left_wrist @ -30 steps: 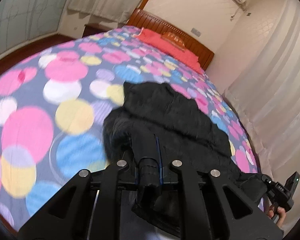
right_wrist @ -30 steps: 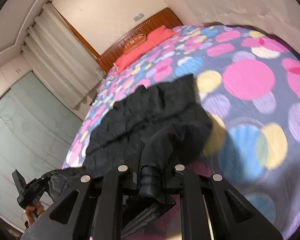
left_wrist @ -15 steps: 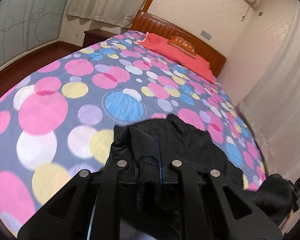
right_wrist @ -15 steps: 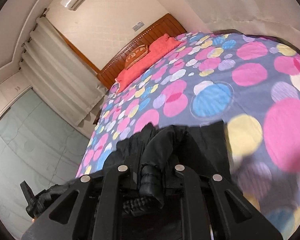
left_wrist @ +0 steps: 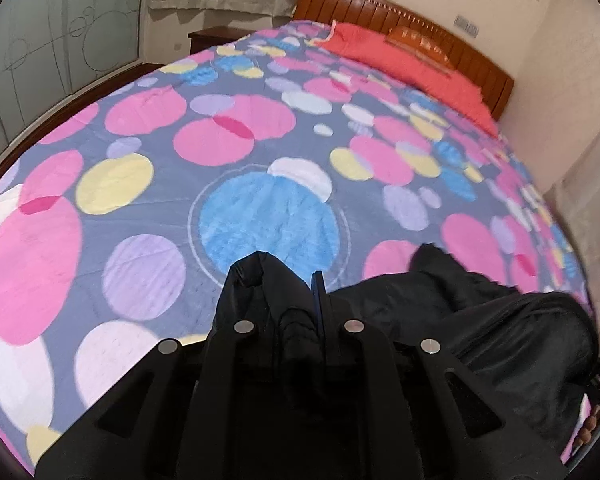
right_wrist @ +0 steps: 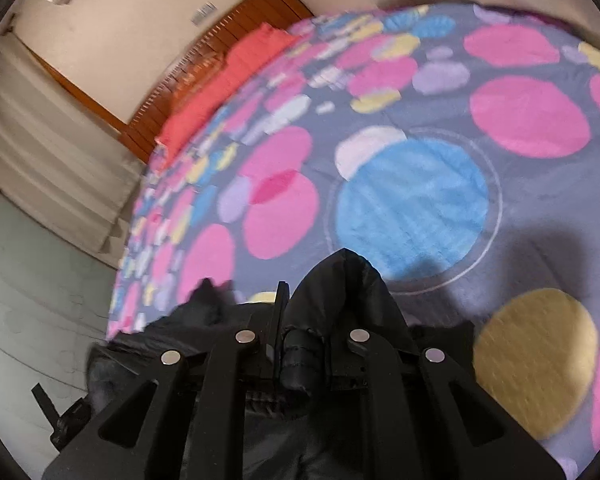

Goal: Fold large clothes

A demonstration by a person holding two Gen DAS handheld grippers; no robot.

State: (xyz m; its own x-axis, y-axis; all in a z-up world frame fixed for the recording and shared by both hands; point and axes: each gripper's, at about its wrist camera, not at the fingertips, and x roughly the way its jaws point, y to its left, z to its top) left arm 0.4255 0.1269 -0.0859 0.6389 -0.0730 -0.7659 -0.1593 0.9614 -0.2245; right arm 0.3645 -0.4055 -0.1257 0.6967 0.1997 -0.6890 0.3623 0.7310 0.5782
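A black padded jacket (left_wrist: 484, 320) is bunched at the near edge of the bed, over a grey bedspread (left_wrist: 172, 184) with pink, blue and yellow circles. My left gripper (left_wrist: 296, 300) is shut on a fold of the black jacket that humps up between its fingers. In the right wrist view my right gripper (right_wrist: 304, 312) is shut on another fold of the jacket (right_wrist: 340, 280). The rest of the jacket trails to the left there. Both grippers hang just above the big blue circle (right_wrist: 412, 200).
A red pillow (left_wrist: 404, 60) lies against the wooden headboard (left_wrist: 404, 28) at the far end. Pale curtains (right_wrist: 48, 148) and a glass-fronted wardrobe (left_wrist: 60, 28) flank the bed. A dark bedside cabinet (left_wrist: 216, 36) stands at the far left. The other gripper's tip (right_wrist: 60, 420) shows at lower left.
Both grippers have carried the jacket's edge across the bed toward its near side. The jacket, spread flat before, now lies doubled and bunched below the cameras, and more bare bedspread shows ahead.
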